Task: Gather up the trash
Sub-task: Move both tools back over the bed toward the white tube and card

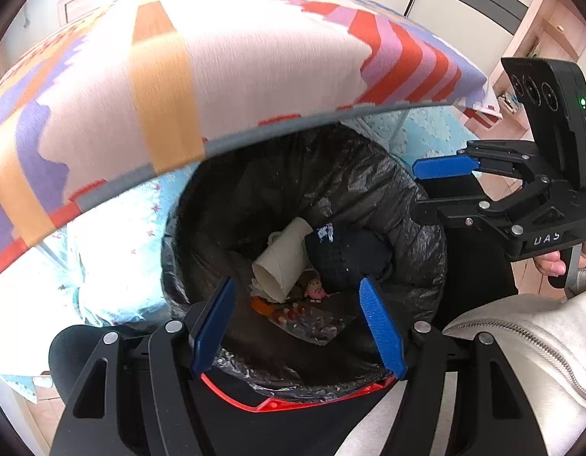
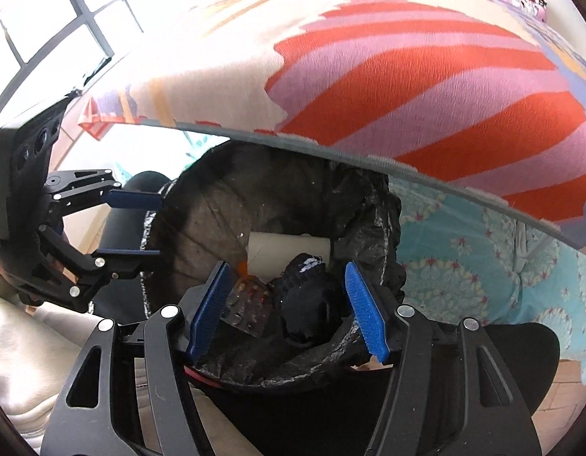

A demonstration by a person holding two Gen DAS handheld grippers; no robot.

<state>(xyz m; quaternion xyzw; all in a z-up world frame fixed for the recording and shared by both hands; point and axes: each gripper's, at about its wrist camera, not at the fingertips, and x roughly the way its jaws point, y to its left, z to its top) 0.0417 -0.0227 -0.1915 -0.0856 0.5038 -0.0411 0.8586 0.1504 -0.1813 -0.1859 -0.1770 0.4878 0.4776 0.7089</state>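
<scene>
While your left tool (image 1: 297,321) and right tool (image 2: 289,306) hover released over the bin (image 1: 407,205) beside the table (image 1: 254,57), the cardboard tube (image 1: 281,262), dark cloth (image 1: 346,254) and blister pack (image 2: 247,307) lie inside.

The round bin lined with a crinkled black plastic bag (image 1: 403,190) stands open-mouthed just beside the tabletop under a red, lilac and cream patterned cloth (image 1: 254,57), whose edge overhangs the far rim. A cream cardboard tube (image 1: 281,262), a black cloth bundle (image 1: 342,258) and a clear blister pack (image 2: 247,307) cover the bottom.
</scene>
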